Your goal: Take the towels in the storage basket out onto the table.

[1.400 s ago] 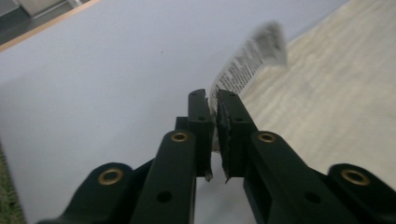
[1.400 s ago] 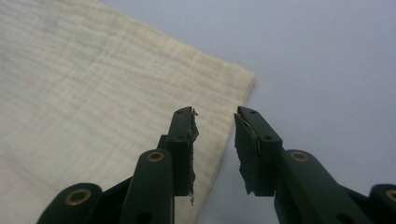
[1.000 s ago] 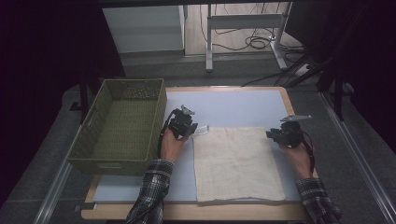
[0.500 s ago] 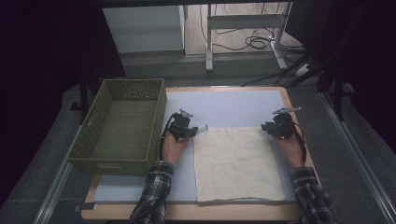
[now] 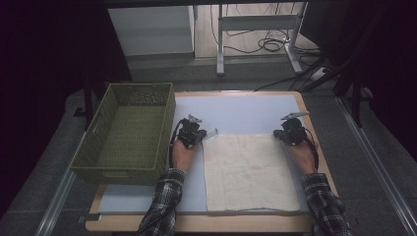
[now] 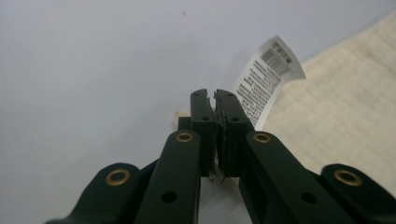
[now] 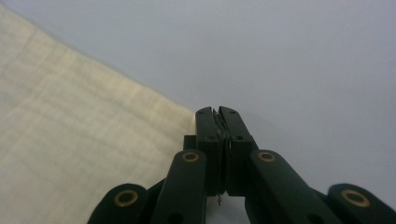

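Pinching: left hand-held gripper (image 6: 214,100) and right hand-held gripper (image 7: 218,114) have just clamped the cloth's (image 5: 248,169) far corners.
Nearby: green basket (image 5: 129,132) left, on bench (image 5: 246,105).
Label: white tag (image 6: 267,77), print unreadable.

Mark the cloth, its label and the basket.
cloth (image 5: 248,169), high view, middle of the fabric
label (image 6: 268,79), left gripper view, printed face
basket (image 5: 168,115), high view, right wall

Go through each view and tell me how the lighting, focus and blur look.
High view: dim, surroundings nearly black, only the pale blue table mat, cream woven cloth and green woven basket lit. Left gripper view: bright and even, the white printed label readable, the near black fingers slightly soft. Right gripper view: even light, cloth texture soft, no glare.
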